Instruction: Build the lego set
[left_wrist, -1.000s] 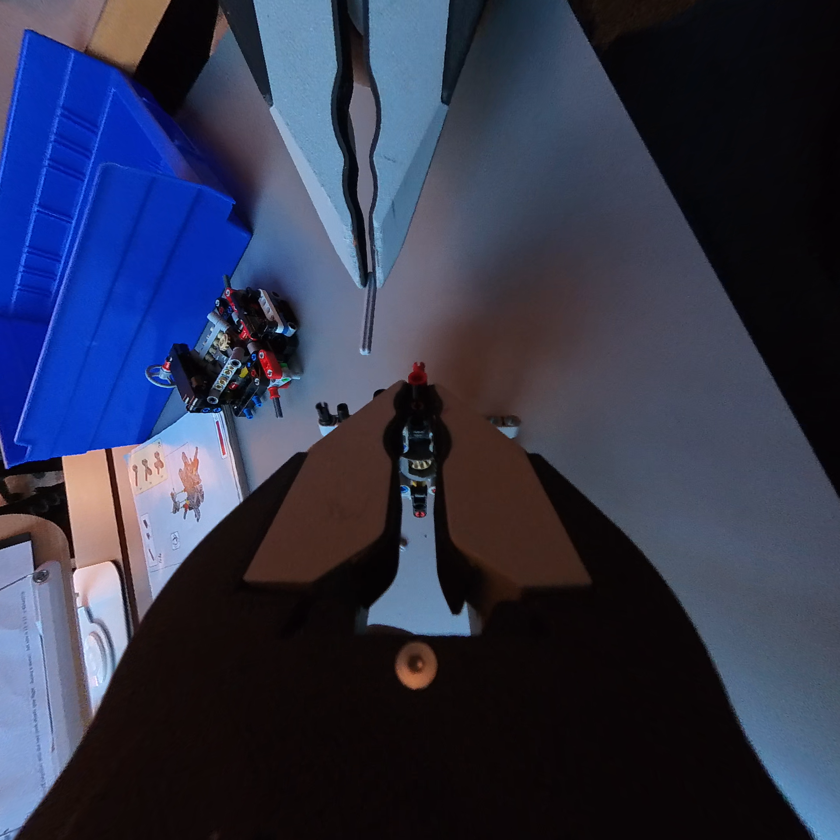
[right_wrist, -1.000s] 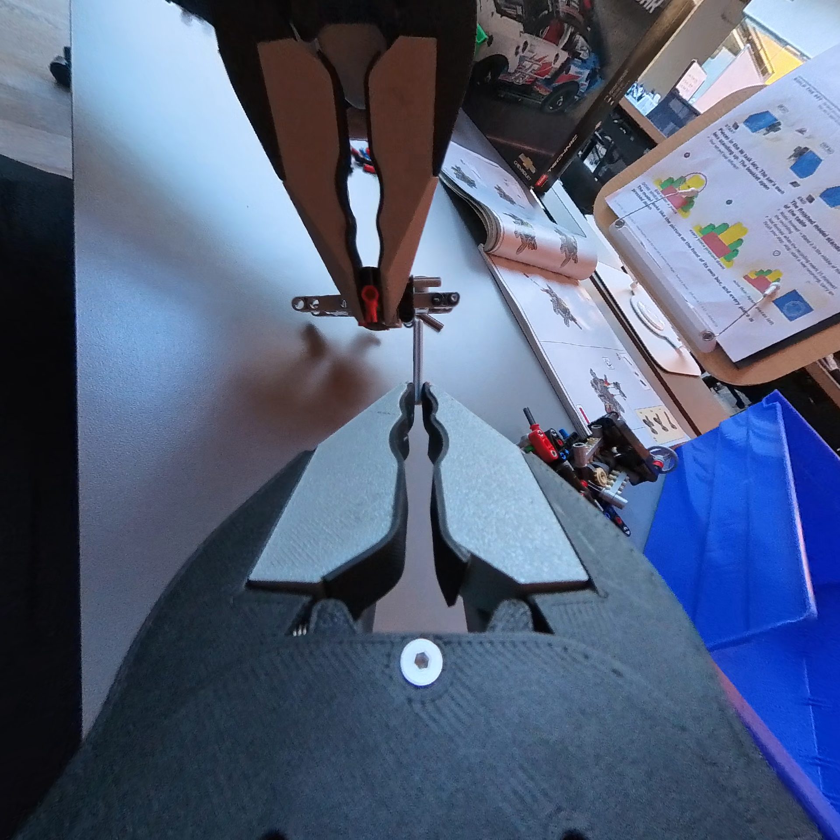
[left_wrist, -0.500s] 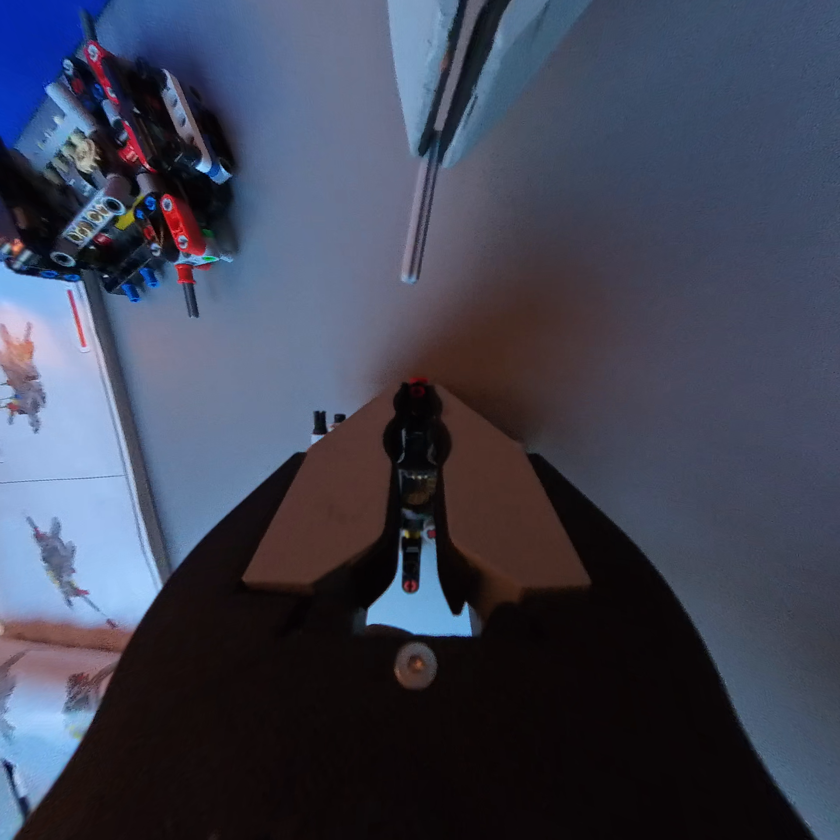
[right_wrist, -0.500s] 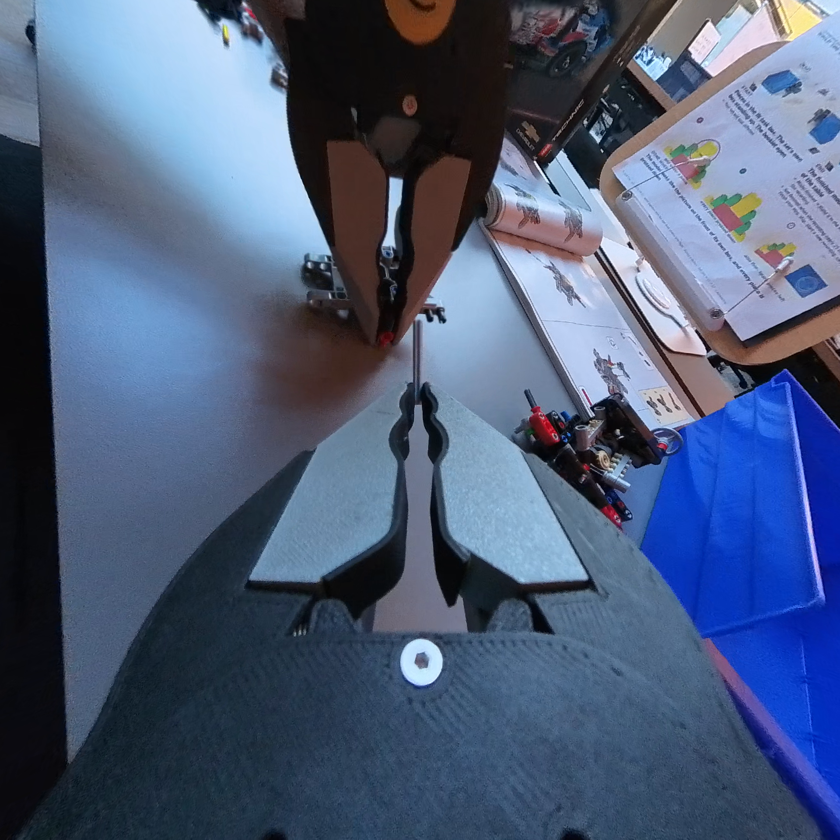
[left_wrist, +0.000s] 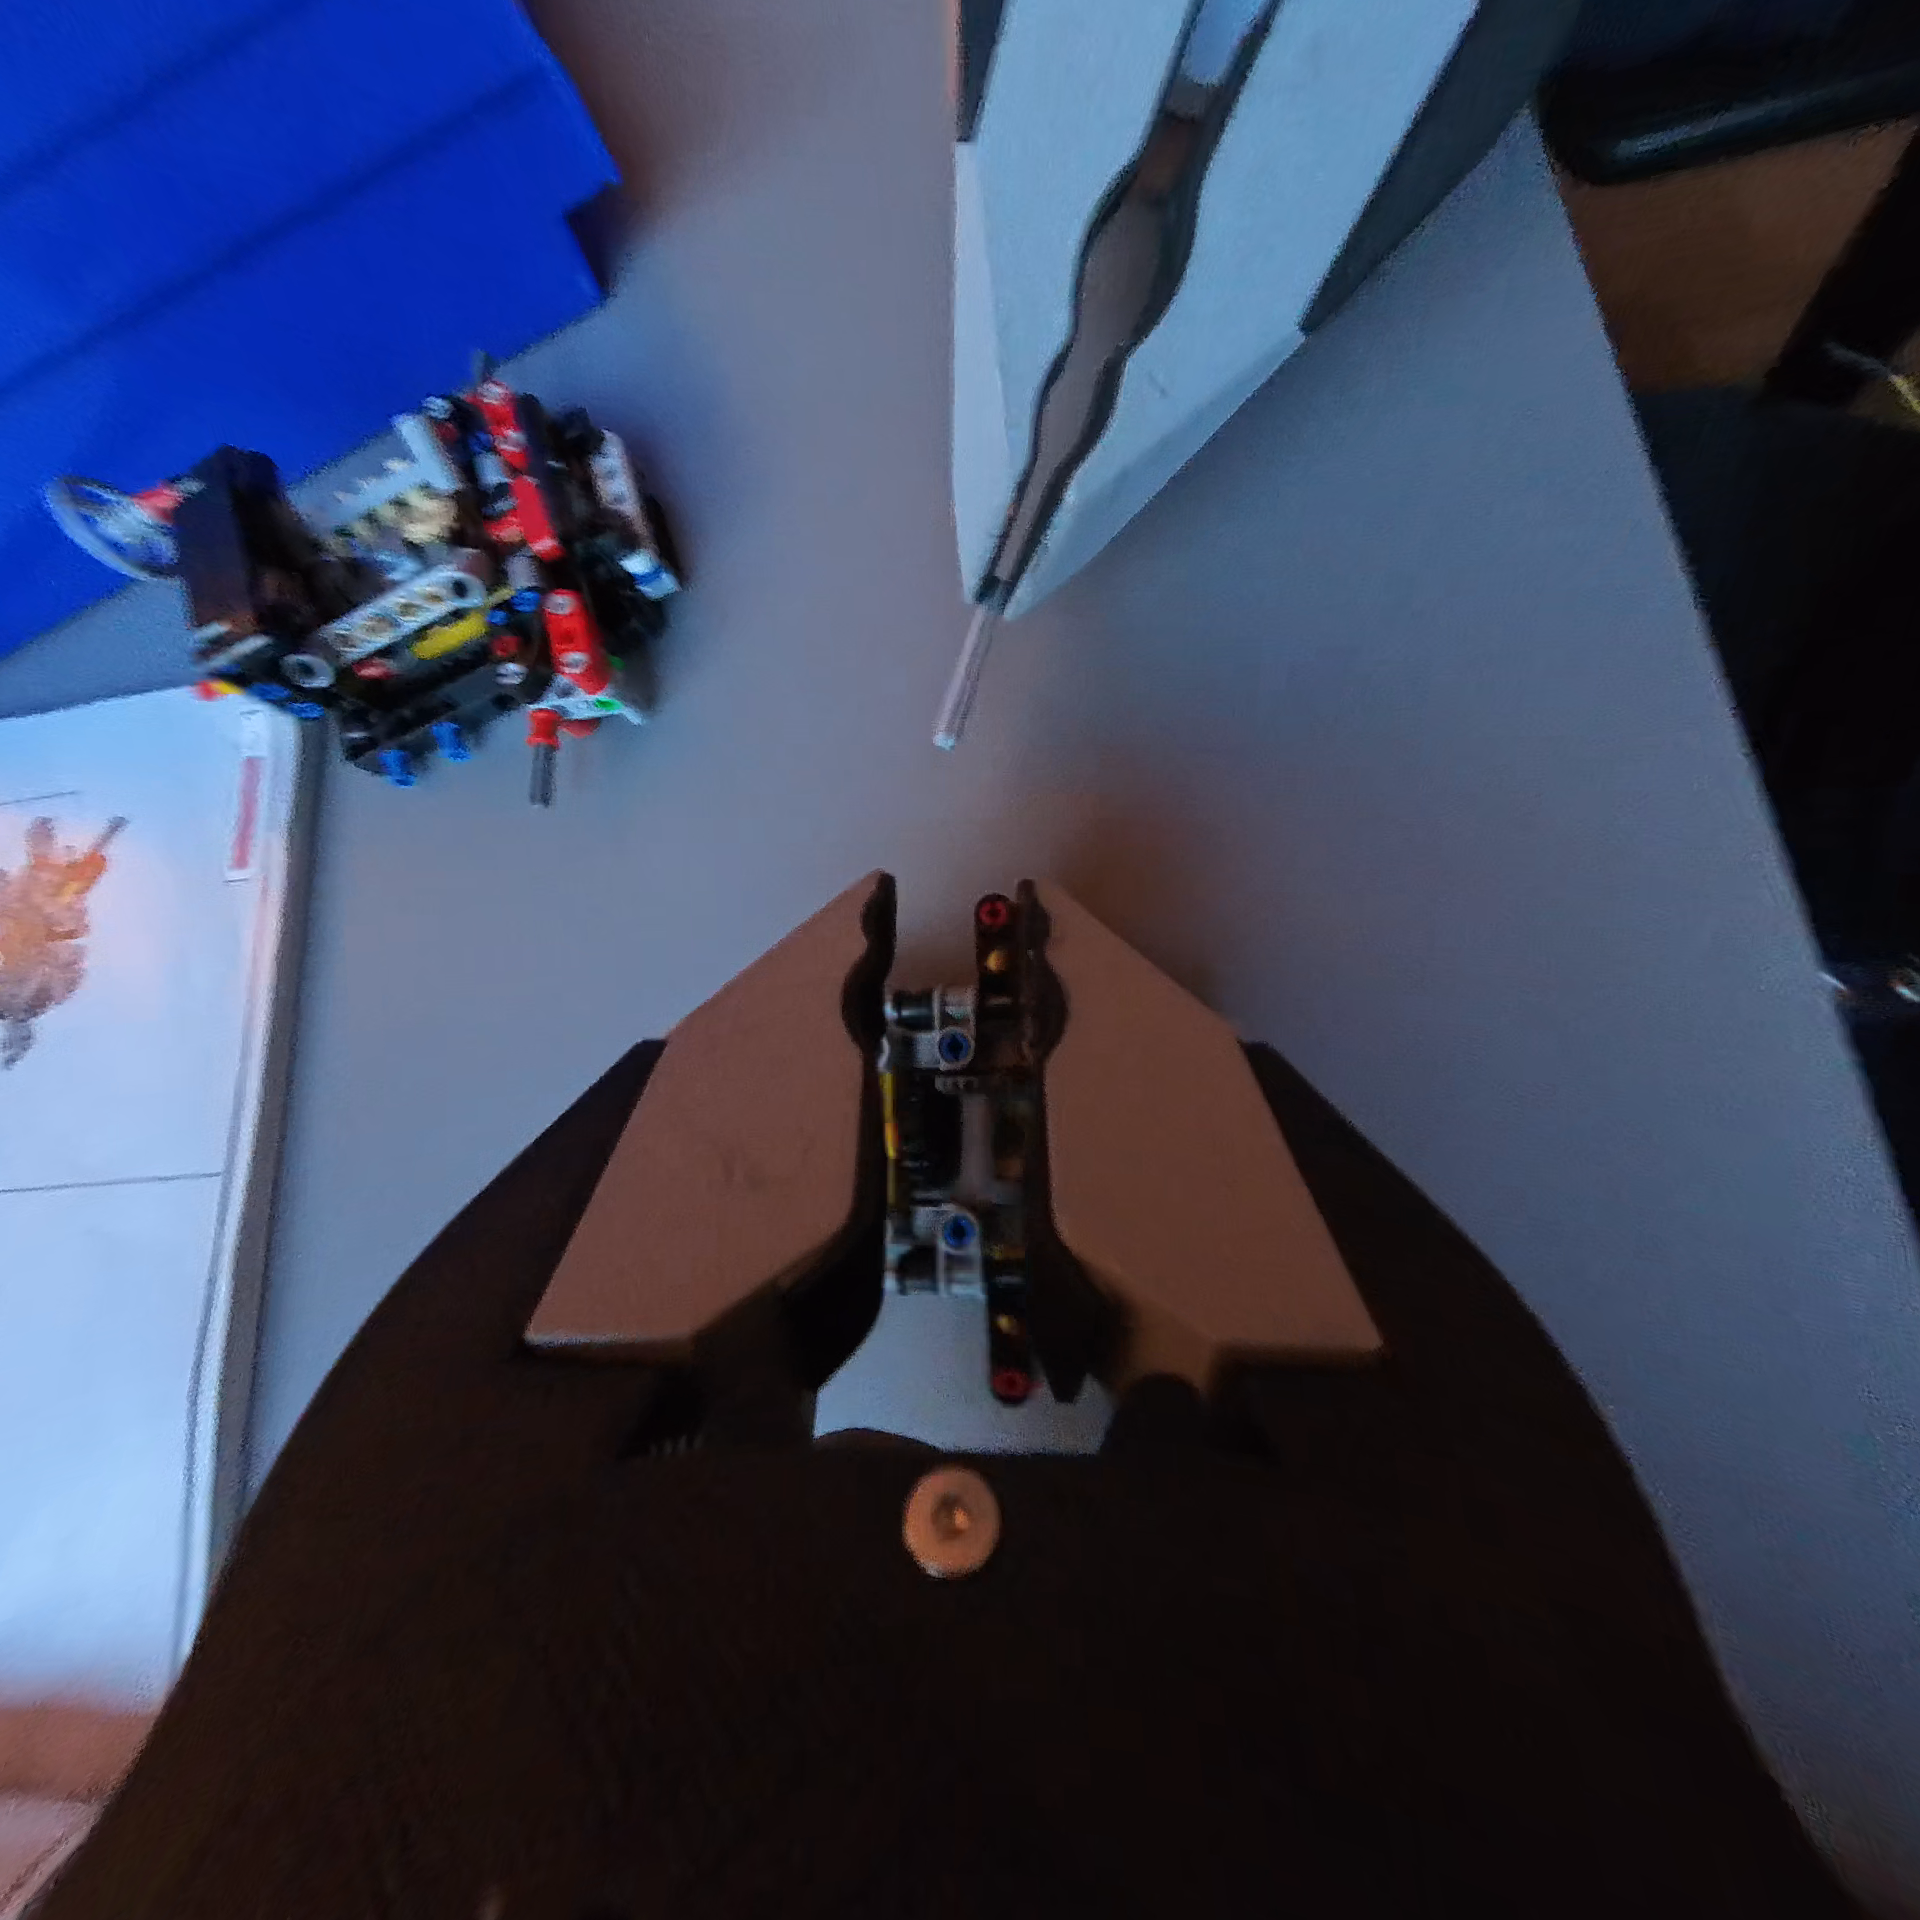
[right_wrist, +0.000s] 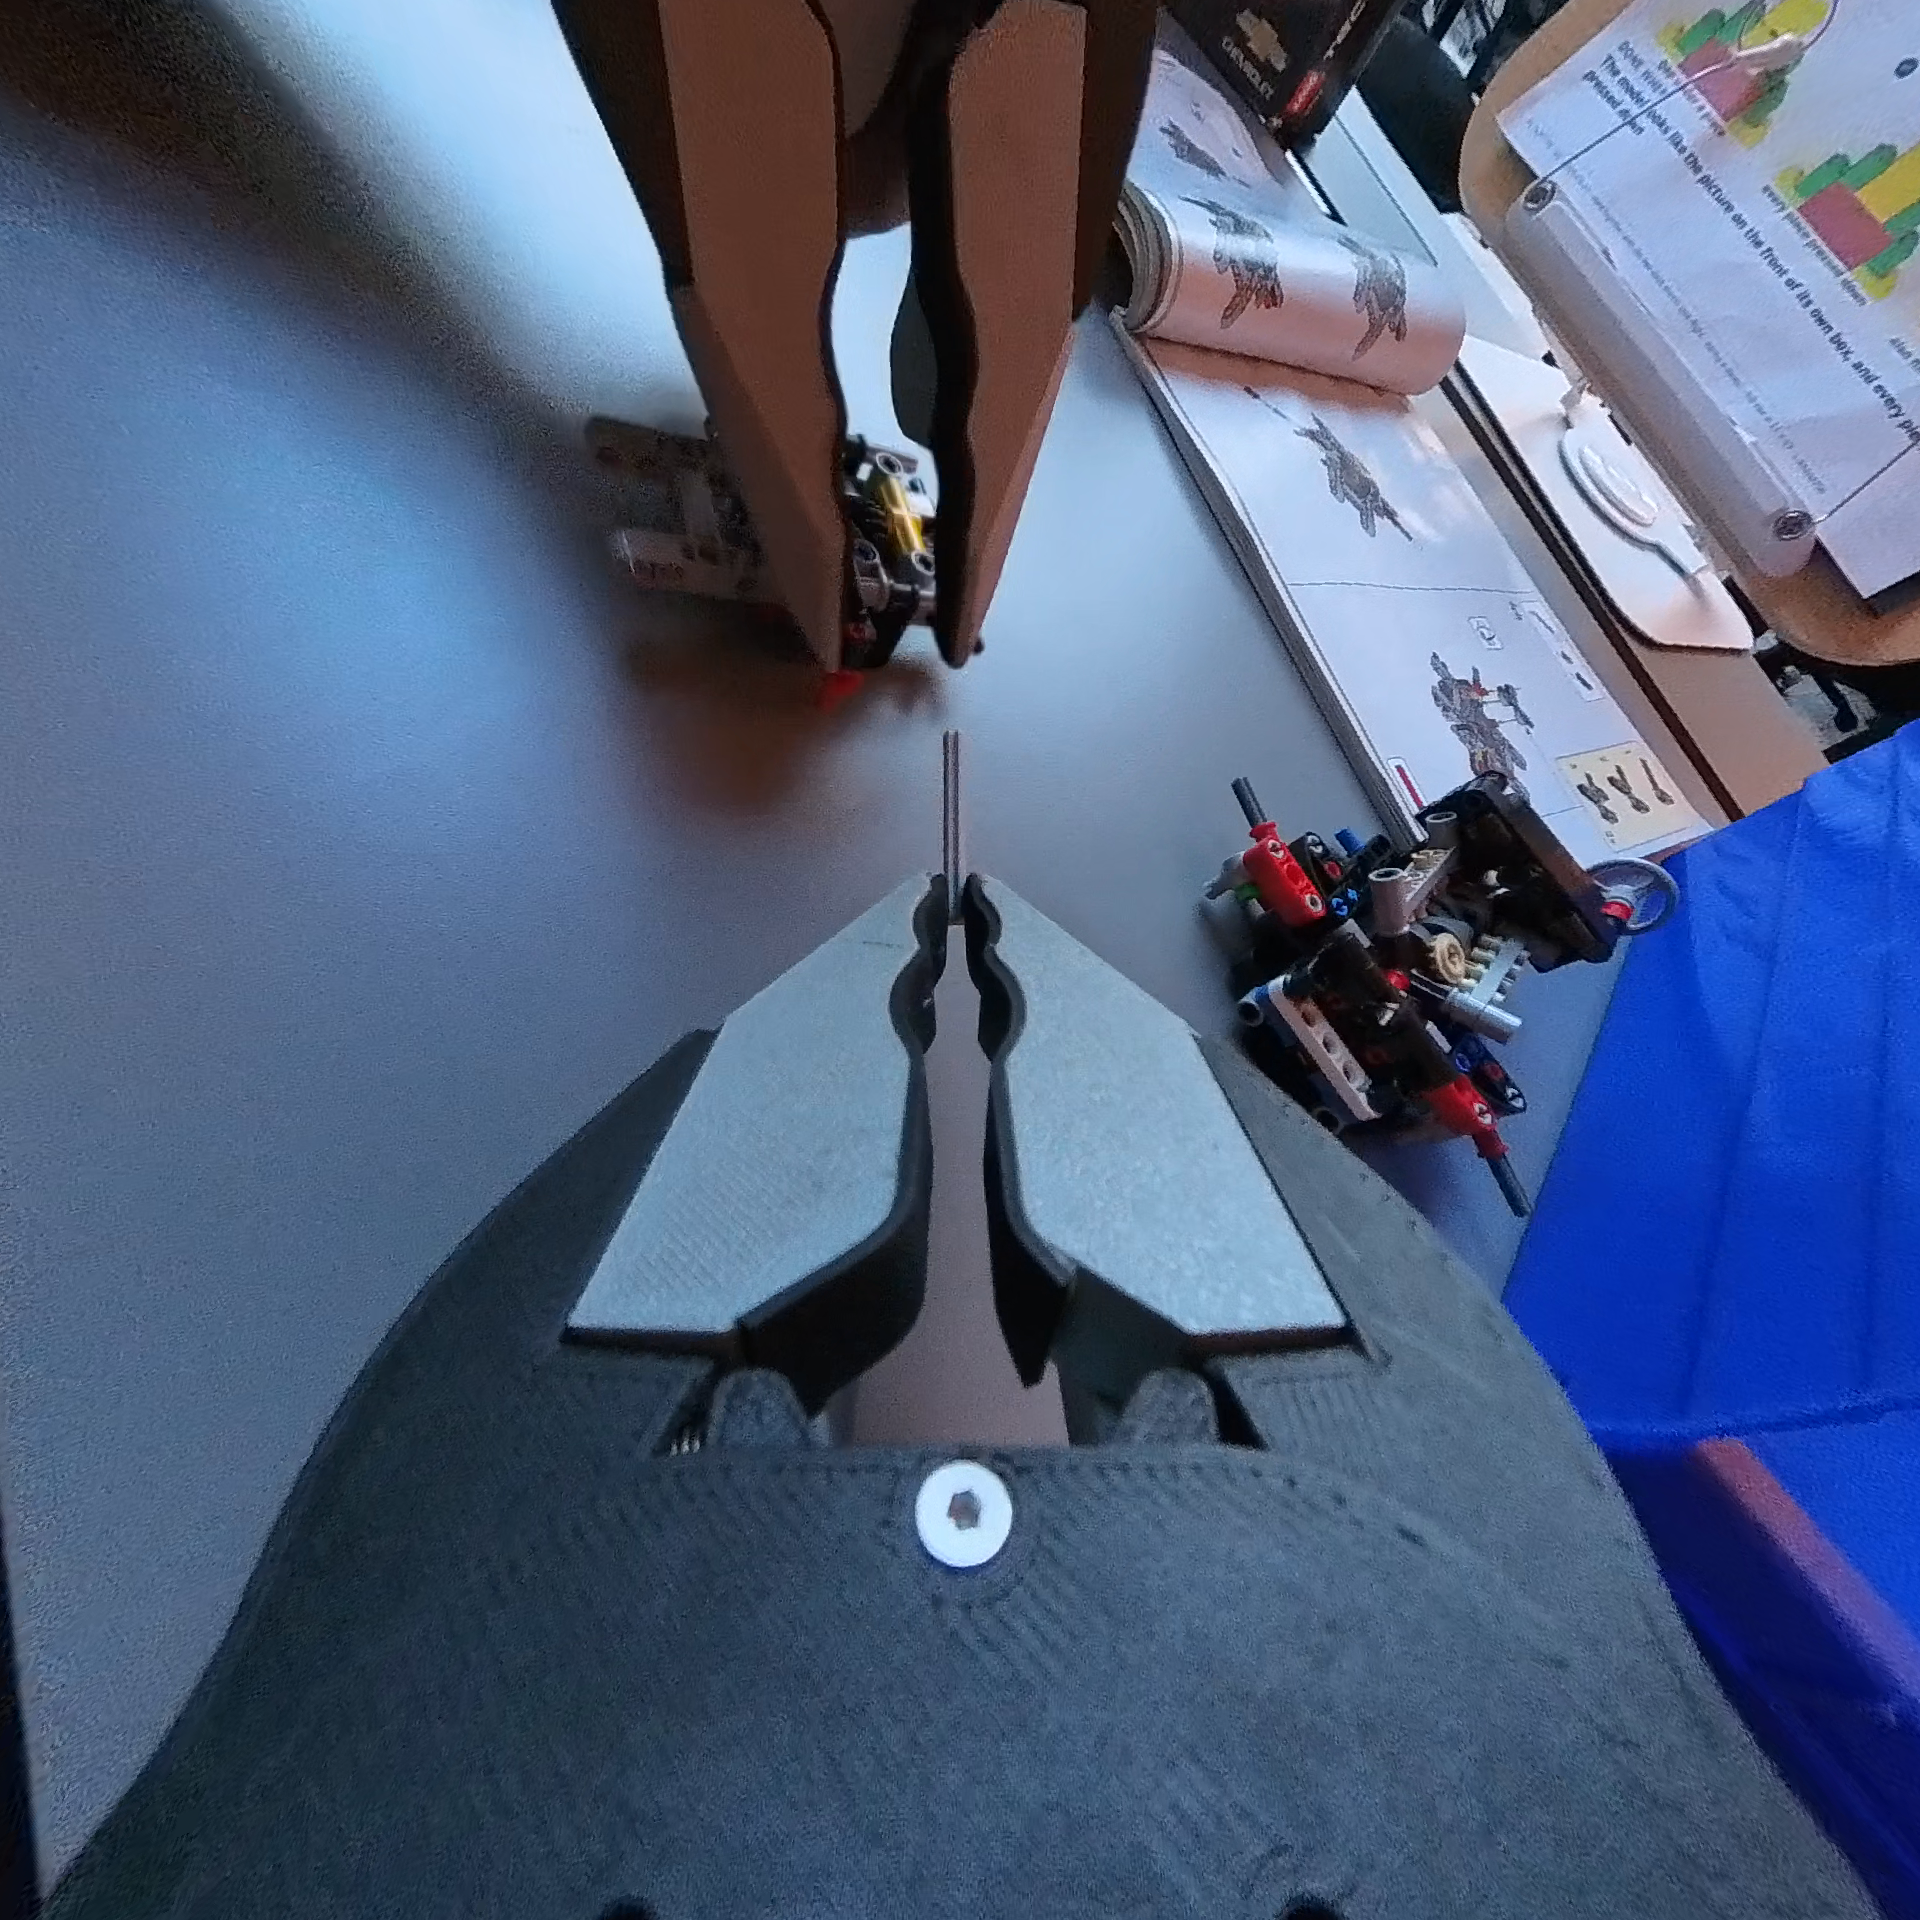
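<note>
My left gripper (left_wrist: 956, 894) is low over the grey table (left_wrist: 1351, 831), its jaws apart. A small brick assembly (left_wrist: 961, 1122), a black beam with red pins and grey connectors with blue pins, lies between the fingers. There is a gap at the left fingertip (left_wrist: 868, 904). In the right wrist view the left gripper (right_wrist: 894, 655) straddles the assembly (right_wrist: 894, 520), which rests on the table. My right gripper (right_wrist: 948, 883) is shut on a thin grey rod (right_wrist: 951, 810) that points at the left gripper. It also shows in the left wrist view (left_wrist: 997, 603), with the rod (left_wrist: 961, 681) sticking out.
A larger brick model (right_wrist: 1392, 956) stands on the table by a blue bin (right_wrist: 1714, 1091); both show in the left wrist view, model (left_wrist: 436, 603) and bin (left_wrist: 260, 208). An open instruction booklet (right_wrist: 1403, 540) and a board with a pictured sheet (right_wrist: 1714, 208) lie beyond. There is about 5 cm between the tips of the two grippers.
My left gripper came down to the table and its jaws opened; the assembly it pinched by the black beam now lies between the parted fingers. The right gripper kept the rod.
</note>
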